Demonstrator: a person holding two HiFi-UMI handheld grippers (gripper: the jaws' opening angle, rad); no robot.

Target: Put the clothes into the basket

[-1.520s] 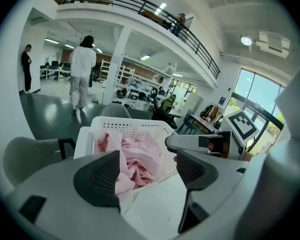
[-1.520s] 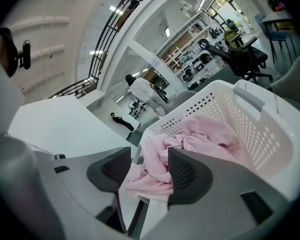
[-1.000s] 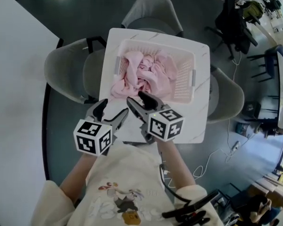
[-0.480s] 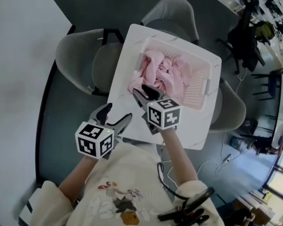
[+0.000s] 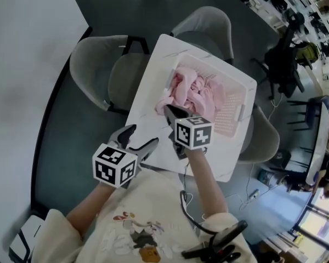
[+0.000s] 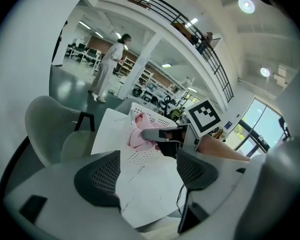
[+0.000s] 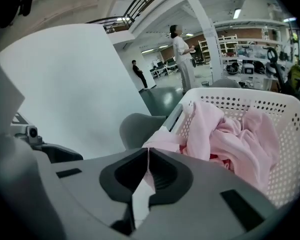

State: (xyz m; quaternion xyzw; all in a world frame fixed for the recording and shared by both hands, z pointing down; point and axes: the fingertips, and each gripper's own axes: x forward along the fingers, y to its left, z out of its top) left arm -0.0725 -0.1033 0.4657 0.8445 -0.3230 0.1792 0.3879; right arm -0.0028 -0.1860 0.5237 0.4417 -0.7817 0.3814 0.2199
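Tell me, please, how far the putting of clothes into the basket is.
Done: most of the crumpled pink clothes lie inside the white perforated plastic basket. In hand: the fingers of the right gripper have just closed on a fold hanging over the near rim onto the white table. Remaining: lifting that fold inside. The left gripper is open, empty.

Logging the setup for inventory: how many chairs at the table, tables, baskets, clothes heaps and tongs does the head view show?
Grey chairs: 3
White table: 1
White basket: 1
Pink clothes heap: 1
Tongs, left and right: 2
Total: 8
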